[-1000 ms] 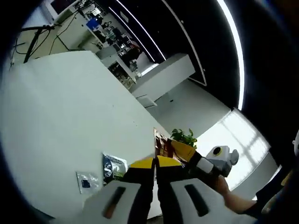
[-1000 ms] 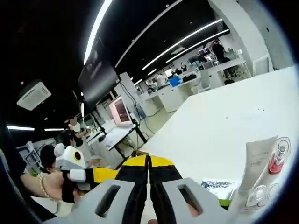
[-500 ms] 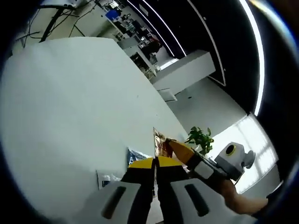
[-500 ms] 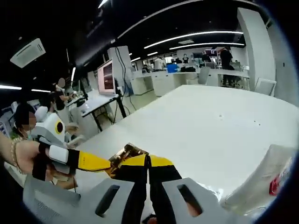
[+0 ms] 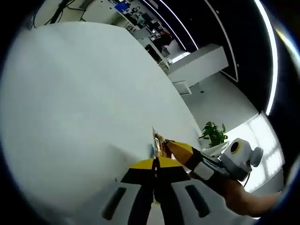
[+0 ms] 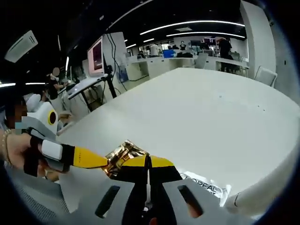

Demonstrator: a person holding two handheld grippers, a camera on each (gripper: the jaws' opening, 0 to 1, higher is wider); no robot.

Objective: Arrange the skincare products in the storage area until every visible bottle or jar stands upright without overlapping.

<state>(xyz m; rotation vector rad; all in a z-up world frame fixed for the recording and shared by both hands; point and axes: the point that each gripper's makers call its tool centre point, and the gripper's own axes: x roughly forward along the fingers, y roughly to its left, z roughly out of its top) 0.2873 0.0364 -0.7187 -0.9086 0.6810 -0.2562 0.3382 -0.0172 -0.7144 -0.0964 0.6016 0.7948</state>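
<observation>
Left gripper [image 5: 154, 164]: jaws pressed together, nothing between them.
Right gripper [image 6: 148, 161]: jaws closed, empty.
Gold packet [image 6: 123, 154]: crinkled foil, at both grippers' tips above the white table [image 6: 211, 117]; pinched by the left gripper's tips, it seems.
Handling: probably light, flimsy, slippery; grip an edge.
Sachet [image 6: 204, 185]: flat on the table beside the packet.

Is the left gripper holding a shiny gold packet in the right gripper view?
Yes, the left gripper comes in from the left, its yellow tips closed on the crinkled gold packet above the white table.
</observation>
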